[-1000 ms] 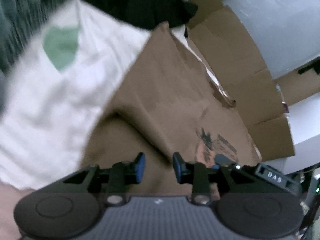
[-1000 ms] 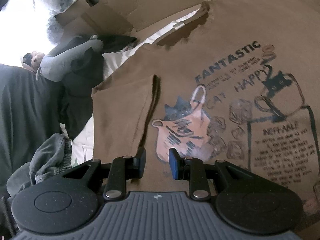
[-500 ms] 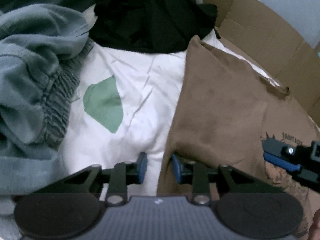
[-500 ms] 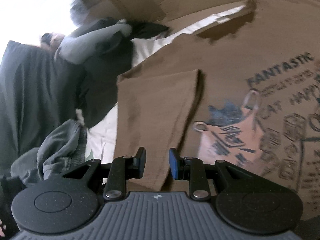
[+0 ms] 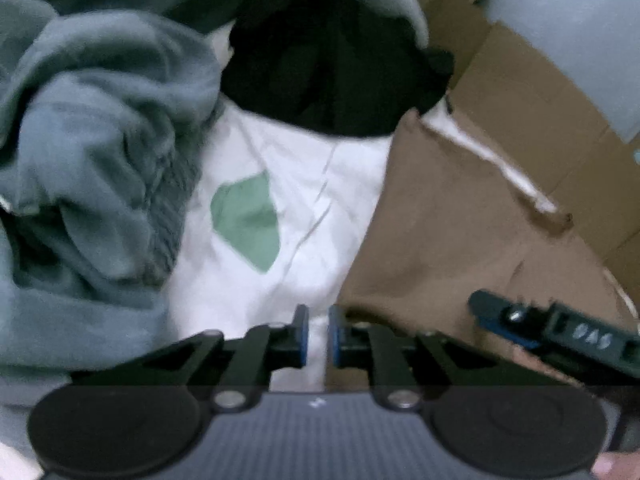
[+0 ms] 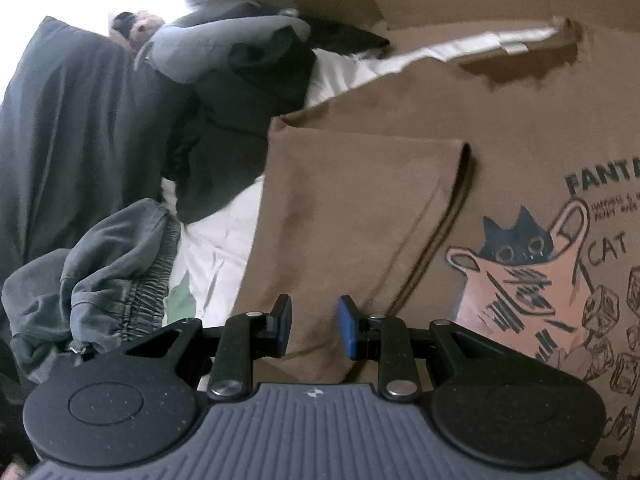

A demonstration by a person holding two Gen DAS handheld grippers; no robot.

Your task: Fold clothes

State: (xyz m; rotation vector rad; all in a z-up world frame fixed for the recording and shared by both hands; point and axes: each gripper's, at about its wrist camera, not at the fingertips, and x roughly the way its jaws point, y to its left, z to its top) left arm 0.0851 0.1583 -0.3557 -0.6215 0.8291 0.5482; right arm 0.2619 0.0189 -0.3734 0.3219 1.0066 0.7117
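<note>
Printed in dark capitals on the brown cotton T-shirt (image 6: 360, 208): "FANT", cut off at the frame edge, and below it "CAT", beside a drawing of a black cat peeking from a pink jug, with small sketched cubes to the right; finer lines of print under the heading too small to read. All of that print seen from the right wrist only. Spread flat on a white sheet with a green patch (image 5: 288, 184), this brown T-shirt, one sleeve folded in over its front. Seen from the left wrist only: white raised lettering, seemingly "DAS", on the side of the right gripper (image 5: 560, 332), reaching in low over the shirt's front, plus the whole green patch. Left gripper (image 5: 318, 338) over the shirt's left edge where brown cloth meets white sheet, fingers narrow and closing, only a slim gap left, white sheet showing through the gap; whether cloth is pinched cannot be told. Right gripper (image 6: 314, 328) above the folded sleeve, fingers partly apart, gripping nothing, brown cloth visible behind them. Crumpled grey-green sweatpants with a ribbed waistband (image 5: 100, 152) heaped left of the sheet, a black garment (image 5: 332, 80) beyond, flattened brown cardboard (image 5: 532, 112) behind the shirt. Shown from the right wrist alone: a large dark cushion-like mass (image 6: 72, 152) at far left.
</note>
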